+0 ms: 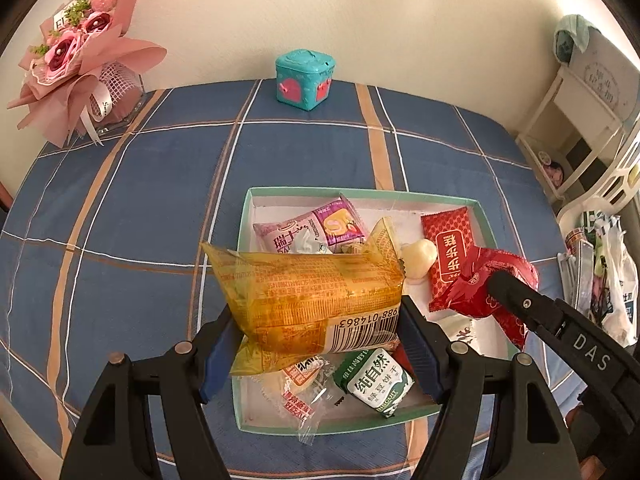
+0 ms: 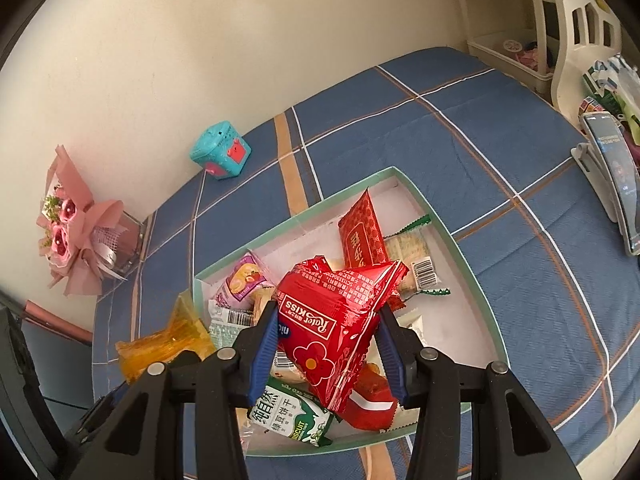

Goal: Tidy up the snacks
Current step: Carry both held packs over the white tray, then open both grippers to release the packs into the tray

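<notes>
**Mia:** In the left wrist view, the left gripper [image 1: 320,328] squeezes the yellow snack pack [image 1: 316,300] in the middle of the frame, over the green box [image 1: 360,424]. The wrapper looks slippery, so it might slide out.

**Ben:** And the right gripper's arm pokes in at the lower right. They could bump. The teal toy cube [image 1: 305,79] sits far off at the top.

**Mia:** In the right wrist view, the right gripper [image 2: 326,354] pinches the red Ruler Kiss pack [image 2: 340,320] low in the middle, above the box.

**Ben:** If it drops, it could land on the green biscuit pack [image 2: 292,416]. The pink flower bouquet [image 2: 76,232] at the left is well away.
</notes>
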`<state>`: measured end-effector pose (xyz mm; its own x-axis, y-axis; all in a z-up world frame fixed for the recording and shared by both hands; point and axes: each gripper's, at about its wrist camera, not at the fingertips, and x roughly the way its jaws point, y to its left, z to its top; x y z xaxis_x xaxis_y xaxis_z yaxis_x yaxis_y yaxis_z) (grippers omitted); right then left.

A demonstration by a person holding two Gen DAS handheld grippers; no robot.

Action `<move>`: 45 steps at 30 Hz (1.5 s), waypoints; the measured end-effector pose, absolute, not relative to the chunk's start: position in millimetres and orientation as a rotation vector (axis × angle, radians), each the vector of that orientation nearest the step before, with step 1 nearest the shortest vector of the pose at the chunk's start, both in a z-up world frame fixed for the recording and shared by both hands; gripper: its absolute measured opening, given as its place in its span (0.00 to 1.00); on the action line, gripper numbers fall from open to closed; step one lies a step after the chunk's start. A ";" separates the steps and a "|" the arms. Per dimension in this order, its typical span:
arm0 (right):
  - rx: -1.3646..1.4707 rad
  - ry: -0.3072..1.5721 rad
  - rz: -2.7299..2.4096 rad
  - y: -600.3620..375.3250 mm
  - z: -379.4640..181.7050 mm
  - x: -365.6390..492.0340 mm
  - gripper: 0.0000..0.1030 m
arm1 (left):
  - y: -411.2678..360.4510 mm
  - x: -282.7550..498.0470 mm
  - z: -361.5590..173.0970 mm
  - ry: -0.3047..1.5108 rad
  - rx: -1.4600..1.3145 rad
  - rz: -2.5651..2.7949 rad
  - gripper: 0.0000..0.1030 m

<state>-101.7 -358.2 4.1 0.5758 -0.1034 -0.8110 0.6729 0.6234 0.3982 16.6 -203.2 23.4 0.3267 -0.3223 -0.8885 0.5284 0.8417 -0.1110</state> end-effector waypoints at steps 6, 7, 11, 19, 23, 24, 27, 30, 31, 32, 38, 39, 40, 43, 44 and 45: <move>0.763 0.868 -0.522 -358.4 -5.2 -95.0 0.48 | -206.4 17.1 15.6 1.113 0.236 -0.560 0.73; 0.765 0.872 -0.521 -358.6 -6.8 -93.9 0.48 | -207.0 17.1 14.9 1.114 0.238 -0.560 0.73; 0.766 0.879 -0.519 -357.2 -9.0 -91.1 0.48 | -207.9 17.6 11.7 1.120 0.247 -0.556 0.73; 0.772 0.908 -0.512 -355.7 -18.7 -84.2 0.49 | -209.6 21.8 -2.3 1.150 0.262 -0.538 0.73; 0.782 0.940 -0.509 -354.9 -28.8 -79.7 0.49 | -209.4 24.6 -9.2 1.169 0.258 -0.536 0.74; 0.782 0.948 -0.509 -354.6 -31.0 -78.7 0.49 | -209.0 25.3 -10.5 1.175 0.254 -0.538 0.74; 0.786 0.968 -0.510 -353.5 -37.3 -76.7 0.49 | -206.9 26.9 -12.1 1.189 0.239 -0.540 0.74; 0.780 0.966 -0.520 -353.6 -34.3 -77.0 0.51 | -206.3 27.0 -10.2 1.191 0.239 -0.539 0.74; 0.776 0.964 -0.522 -353.2 -32.7 -76.7 0.51 | -206.3 26.8 -9.6 1.192 0.240 -0.539 0.74; 0.772 0.965 -0.524 -352.6 -31.4 -76.4 0.51 | -206.1 26.7 -9.1 1.194 0.240 -0.539 0.74; 0.757 0.971 -0.521 -350.5 -26.9 -74.7 0.55 | -204.2 27.5 -5.9 1.210 0.235 -0.533 0.74; 0.749 0.974 -0.525 -349.9 -25.5 -74.4 0.57 | -203.6 27.8 -5.3 1.215 0.235 -0.532 0.74; 0.744 0.975 -0.527 -349.7 -25.1 -74.1 0.60 | -203.2 27.8 -4.9 1.217 0.235 -0.531 0.74; 0.729 0.973 -0.532 -349.0 -22.3 -73.8 0.65 | -200.9 28.3 -1.5 1.216 0.231 -0.526 0.74; 0.727 0.972 -0.528 -348.5 -21.4 -73.7 0.66 | -199.9 28.5 0.2 1.212 0.229 -0.526 0.74; 0.725 0.971 -0.526 -348.3 -20.8 -73.5 0.67 | -198.9 28.6 2.3 1.209 0.223 -0.525 0.75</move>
<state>-73.5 -348.3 -20.8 0.4737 -0.0818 -0.8769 0.6893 0.6541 0.3113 28.6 -198.9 2.3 0.2537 -0.2660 -0.9300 0.4978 0.8602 -0.1102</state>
